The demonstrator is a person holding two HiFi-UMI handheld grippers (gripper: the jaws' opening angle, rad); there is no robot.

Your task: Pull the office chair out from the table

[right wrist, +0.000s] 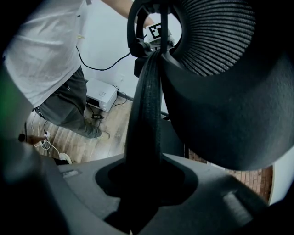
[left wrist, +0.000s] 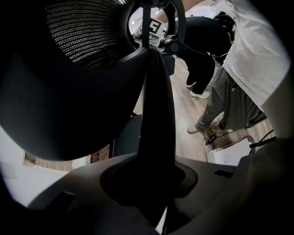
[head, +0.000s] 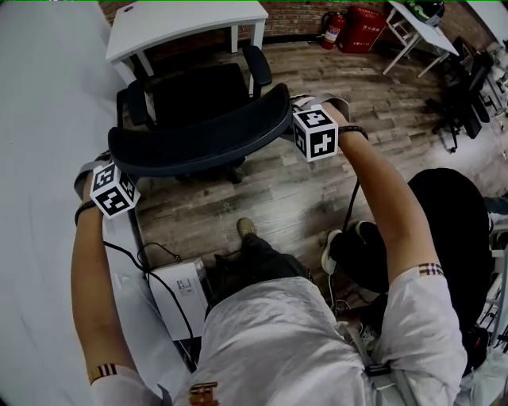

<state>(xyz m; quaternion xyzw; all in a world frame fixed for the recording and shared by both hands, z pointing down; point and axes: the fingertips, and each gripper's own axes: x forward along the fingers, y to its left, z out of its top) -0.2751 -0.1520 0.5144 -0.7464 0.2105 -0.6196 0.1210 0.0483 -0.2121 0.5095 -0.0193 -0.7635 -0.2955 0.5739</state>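
Firmly, fingers (left wrist: 69, 197) of left gripper (left wrist: 154, 181) and right gripper (right wrist: 142, 183) clamped on office chair (head: 198, 131) backrest rim, opposite ends.

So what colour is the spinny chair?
The office chair is black, clearest in the head view.

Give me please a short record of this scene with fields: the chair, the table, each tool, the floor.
chair: black office chair, seat toward the table, back toward the person
table: white table, beyond the chair, seat close before its near edge
left tool: shut on the backrest rim, left end
right tool: shut on the backrest rim, right end
floor: wooden planks
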